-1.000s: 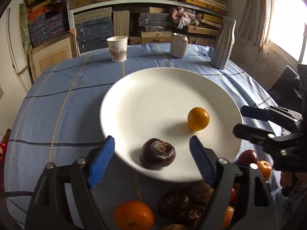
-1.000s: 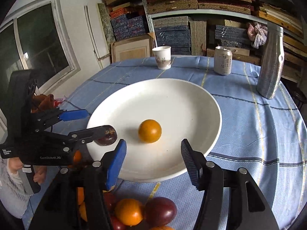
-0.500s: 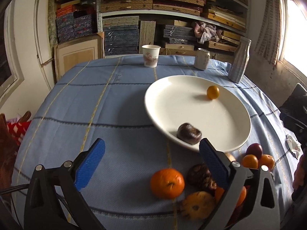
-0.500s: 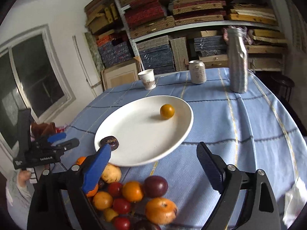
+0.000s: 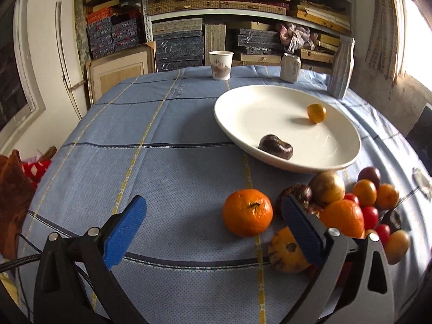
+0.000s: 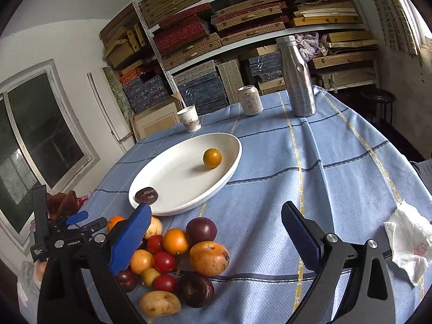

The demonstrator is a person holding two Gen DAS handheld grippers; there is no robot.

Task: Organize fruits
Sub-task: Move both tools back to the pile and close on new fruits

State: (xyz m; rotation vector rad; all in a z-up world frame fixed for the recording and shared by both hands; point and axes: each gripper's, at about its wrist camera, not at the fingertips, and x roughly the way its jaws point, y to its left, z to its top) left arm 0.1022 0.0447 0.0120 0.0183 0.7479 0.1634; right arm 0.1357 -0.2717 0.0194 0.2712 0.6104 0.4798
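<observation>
Fruit is being sorted onto the white plate [image 5: 348, 135]: a small orange [image 5: 316, 113] and a dark fruit [image 5: 275, 147] are already lying on it, well apart, prob. to leave room. The rest is being kept heaped just beside the plate's near rim. Left gripper [image 5: 213, 232] is being held w/ jaws wide apart, nothing clamped; the mandarin [image 5: 247, 212] is sitting betw. them, nearer the right pad. Right gripper [image 6: 216, 235] is likewise being held agape, empty, the fruit pile [image 6: 172, 259] lying low by its left jaw.
</observation>
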